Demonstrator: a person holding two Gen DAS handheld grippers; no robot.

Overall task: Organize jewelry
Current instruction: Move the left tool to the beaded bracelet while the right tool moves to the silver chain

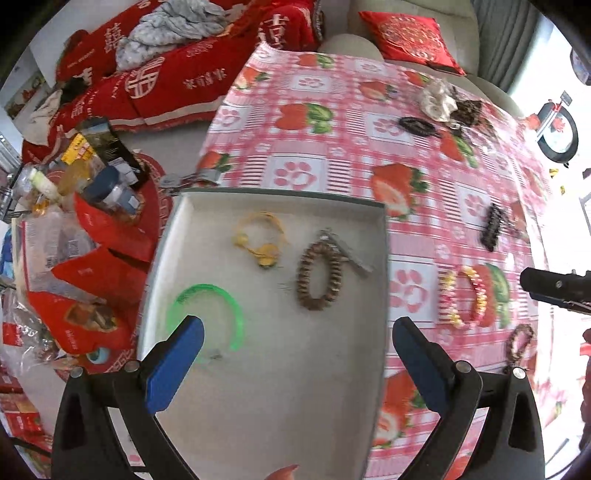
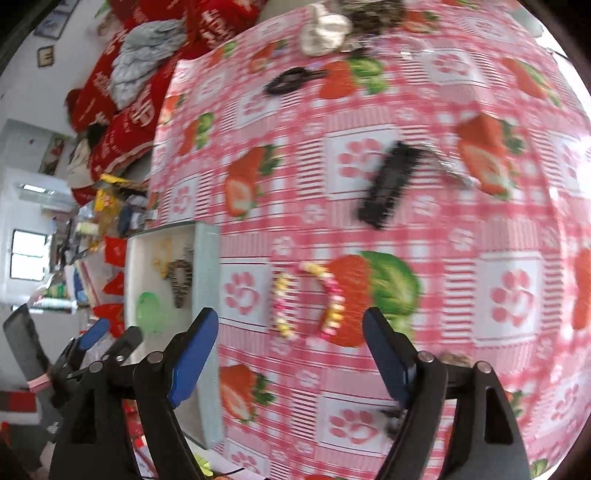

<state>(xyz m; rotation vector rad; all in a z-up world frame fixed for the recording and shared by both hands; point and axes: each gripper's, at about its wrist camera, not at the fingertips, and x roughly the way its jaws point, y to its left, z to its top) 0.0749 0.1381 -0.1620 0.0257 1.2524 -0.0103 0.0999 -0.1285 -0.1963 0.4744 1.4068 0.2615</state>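
Note:
A shallow grey tray [image 1: 280,387] lies on the strawberry tablecloth and holds a green bangle [image 1: 236,314], a yellow cord bracelet [image 1: 258,236] and a brown spiral hair tie [image 1: 319,278]. My left gripper [image 1: 297,354] is open and empty above the tray, its left finger over the green bangle. A pink and yellow bead bracelet [image 2: 314,299] lies on the cloth right of the tray [image 2: 208,295]. My right gripper [image 2: 291,354] is open and empty just in front of that bracelet. The bracelet also shows in the left wrist view [image 1: 467,297].
On the cloth lie a black hair clip [image 2: 388,184], a dark oval clip [image 2: 291,81], a brown bead bracelet [image 1: 519,341] and a cream scrunchie [image 2: 325,27]. Red packets and jars [image 1: 92,221] crowd the left side. A red-covered sofa [image 1: 166,74] stands behind.

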